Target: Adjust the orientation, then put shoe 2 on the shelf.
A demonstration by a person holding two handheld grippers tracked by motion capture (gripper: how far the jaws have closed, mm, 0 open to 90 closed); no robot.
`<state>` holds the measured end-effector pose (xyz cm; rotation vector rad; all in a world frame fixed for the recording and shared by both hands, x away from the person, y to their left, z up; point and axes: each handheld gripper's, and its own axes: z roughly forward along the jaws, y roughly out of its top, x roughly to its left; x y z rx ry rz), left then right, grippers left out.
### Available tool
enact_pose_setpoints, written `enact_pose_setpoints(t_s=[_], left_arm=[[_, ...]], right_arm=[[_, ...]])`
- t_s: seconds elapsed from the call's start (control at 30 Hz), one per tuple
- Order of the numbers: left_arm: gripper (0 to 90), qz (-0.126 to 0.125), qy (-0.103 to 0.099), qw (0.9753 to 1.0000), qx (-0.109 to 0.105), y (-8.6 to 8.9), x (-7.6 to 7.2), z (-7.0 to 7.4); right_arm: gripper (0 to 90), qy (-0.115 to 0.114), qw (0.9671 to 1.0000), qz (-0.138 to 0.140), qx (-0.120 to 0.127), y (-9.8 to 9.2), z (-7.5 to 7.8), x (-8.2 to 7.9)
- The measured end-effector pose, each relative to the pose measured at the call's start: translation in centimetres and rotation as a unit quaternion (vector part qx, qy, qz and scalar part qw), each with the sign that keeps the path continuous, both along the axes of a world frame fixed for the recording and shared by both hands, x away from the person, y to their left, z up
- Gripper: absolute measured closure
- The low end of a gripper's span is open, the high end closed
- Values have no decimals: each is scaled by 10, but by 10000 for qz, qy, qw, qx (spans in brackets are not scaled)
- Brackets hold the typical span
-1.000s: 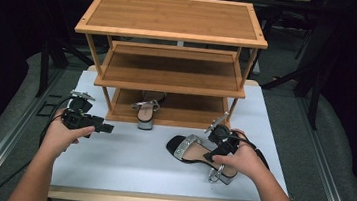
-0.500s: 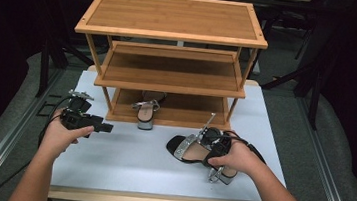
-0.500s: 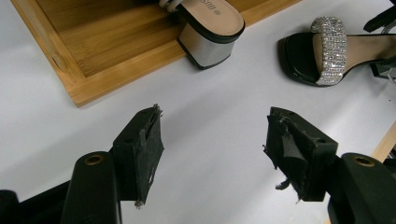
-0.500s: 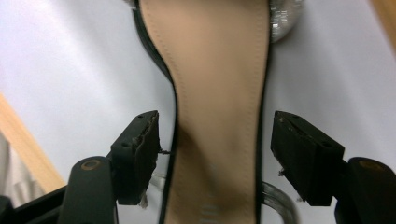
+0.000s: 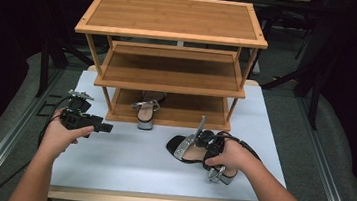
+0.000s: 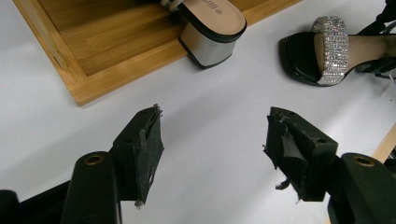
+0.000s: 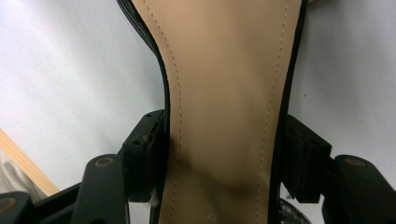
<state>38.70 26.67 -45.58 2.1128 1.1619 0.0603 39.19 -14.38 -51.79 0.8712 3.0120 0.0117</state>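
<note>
Right now my right gripper [image 7: 219, 158] has its jaws on either side of the black sandal [image 5: 196, 150], pressed against the edges of its tan insole at the waist. The sandal lies on the white table [image 5: 134, 166] toward its right edge, just in front of the wooden rack [image 5: 169, 69]. My left gripper [image 6: 212, 154] is spread wide and empty near the left edge, well apart from the sandal.

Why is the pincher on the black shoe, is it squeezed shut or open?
Shut on it. The right gripper has its jaws pressed against both edges of the black sandal, which lies on the white table.
</note>
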Motion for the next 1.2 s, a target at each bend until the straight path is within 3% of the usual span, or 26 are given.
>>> enact_pose_setpoints(t_s=[0.23, 0.37, 0.4, 0.47, 0.5, 0.6, 0.73, 0.9, 0.97, 1.0, 1.07, 1.1, 1.17, 1.2], left_arm=[[356, 11, 7, 10000, -7, 0, 0, 0], [357, 23, 18, 10000, -10, 0, 0, -1], [357, 24, 18, 10000, -7, 0, 0, -1], [357, 20, 19, 10000, -12, 0, 0, -1], [357, 15, 19, 10000, -12, 0, 0, -1], [357, 28, 26, 10000, -13, 0, 0, -2], [357, 31, 24, 10000, -23, 0, 0, -1], [357, 42, 44, 10000, -27, 0, 1, -2], [357, 45, 40, 10000, -27, 0, 1, -2], [357, 46, 41, 10000, -28, 0, 1, -2], [357, 47, 41, 10000, -28, 0, 1, -2], [357, 53, 47, 10000, -25, 0, 1, -3], [357, 59, 50, 10000, -26, 0, 1, -3], [357, 53, 49, 10000, -25, 1, 1, -2]], right_arm=[[410, 67, 9998, -210, 21, -1, 1, -1], [413, 124, 9991, -381, -103, 1, 1, -3], [413, 230, 9987, -424, -180, 1, 3, -3], [414, 323, 9973, -629, -184, 2, 3, -4], [414, 243, 9973, -684, -91, 2, 2, -5], [414, 302, 9961, -824, -53, 3, 1, -6], [415, 194, 9966, -785, -126, 3, 2, -7], [417, 188, 9962, -841, 90, -2, 2, -8], [418, 246, 9967, -771, -20, -2, 5, -7], [418, 107, 9967, -789, 146, -2, 5, -8], [419, 191, 9967, -779, 87, -2, 8, -8], [419, 78, 9963, -824, 251, -2, 7, -9], [419, -17, 9955, -895, 312, -3, 10, -7], [419, 56, 9957, -893, 222, -3, 14, -6]])
